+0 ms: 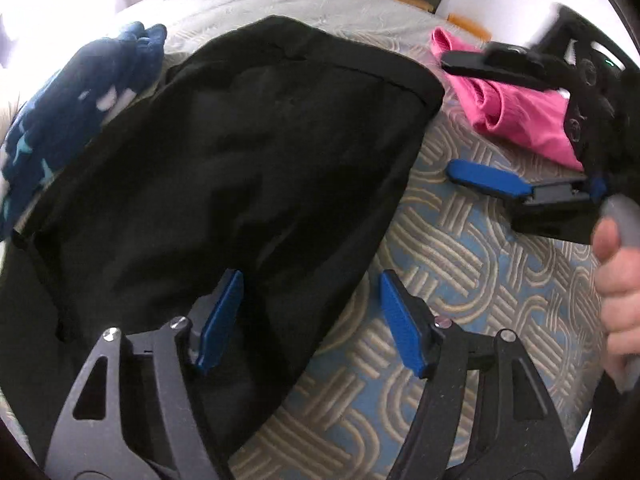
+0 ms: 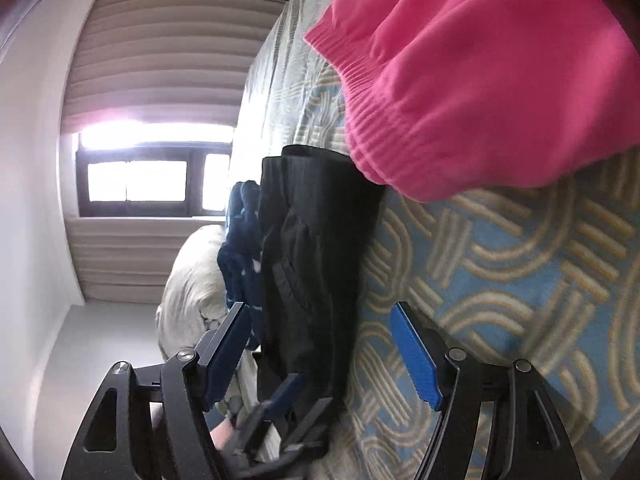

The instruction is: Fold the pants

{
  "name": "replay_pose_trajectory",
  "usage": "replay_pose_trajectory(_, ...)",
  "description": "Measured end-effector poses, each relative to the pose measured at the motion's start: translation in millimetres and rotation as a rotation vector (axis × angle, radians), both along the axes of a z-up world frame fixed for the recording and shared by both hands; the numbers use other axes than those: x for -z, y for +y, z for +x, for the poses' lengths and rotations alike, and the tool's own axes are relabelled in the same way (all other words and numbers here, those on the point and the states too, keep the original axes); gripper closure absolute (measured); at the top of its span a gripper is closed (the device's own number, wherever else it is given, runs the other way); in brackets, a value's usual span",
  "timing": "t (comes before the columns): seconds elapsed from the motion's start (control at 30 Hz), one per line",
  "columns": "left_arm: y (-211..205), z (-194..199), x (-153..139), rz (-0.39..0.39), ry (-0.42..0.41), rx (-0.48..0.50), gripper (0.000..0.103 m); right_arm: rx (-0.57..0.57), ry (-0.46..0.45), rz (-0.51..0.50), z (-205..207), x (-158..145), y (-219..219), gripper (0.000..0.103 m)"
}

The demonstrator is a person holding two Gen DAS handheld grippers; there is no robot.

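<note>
The black pants [image 1: 240,152] lie in a folded bundle on the patterned bedspread [image 1: 460,264]. My left gripper [image 1: 310,280] hovers open over their right edge, one blue pad above the cloth and the other above the bedspread, with nothing pinched. My right gripper [image 1: 448,116] is at the right, turned on its side, open and empty, in front of a pink garment [image 1: 516,112]. The right wrist view is rolled sideways: the right gripper [image 2: 320,308] stands open before the black pants [image 2: 312,240], and the left gripper [image 2: 308,396] shows low beside them.
A navy patterned garment [image 1: 80,92] lies against the pants' left side. The pink garment [image 2: 480,80] lies on the bedspread to the right. A person's hand [image 1: 620,300] holds the right gripper's handle. Beyond the bed are a window [image 2: 136,180] and curtains.
</note>
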State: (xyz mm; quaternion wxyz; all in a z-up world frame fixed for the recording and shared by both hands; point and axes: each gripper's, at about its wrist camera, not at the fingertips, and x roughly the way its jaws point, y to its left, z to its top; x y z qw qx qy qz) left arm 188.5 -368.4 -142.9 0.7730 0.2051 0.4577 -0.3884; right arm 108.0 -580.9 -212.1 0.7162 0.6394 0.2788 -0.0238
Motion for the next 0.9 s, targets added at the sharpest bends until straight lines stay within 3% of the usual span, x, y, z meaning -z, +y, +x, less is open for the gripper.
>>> replay_pose_trajectory(0.17,6.2,-3.1,-0.6,0.006,-0.012,0.008,0.030,0.019,0.080,-0.052,26.4,-4.9,9.7,0.029)
replay_pose_trajectory(0.4,1.4,0.3,-2.7,0.019,-0.001,0.032,0.030,0.006,0.068,-0.015,53.9,1.3,7.4,0.030)
replay_pose_trajectory(0.43,-0.6,-0.5,-4.0,0.020,-0.003,0.033,0.030,-0.001,0.065,-0.017,49.2,1.4,5.7,0.033)
replay_pose_trajectory(0.47,-2.9,-2.4,-5.7,0.021,-0.011,0.032,0.030,-0.016,0.065,-0.031,51.1,0.9,5.0,0.056)
replay_pose_trajectory(0.5,-4.0,-3.2,-8.6,0.020,-0.026,0.029,0.030,-0.030,0.068,-0.046,48.1,0.2,3.5,0.088)
replay_pose_trajectory(0.67,-11.0,-9.9,-29.6,-0.019,-0.160,0.026,0.030,-0.063,0.011,-0.073,36.6,-11.4,2.8,0.091)
replay_pose_trajectory(0.9,-19.9,6.6,-39.3,-0.070,-0.186,-0.008,0.031,-0.156,-0.020,-0.186,48.4,-59.1,21.9,0.091)
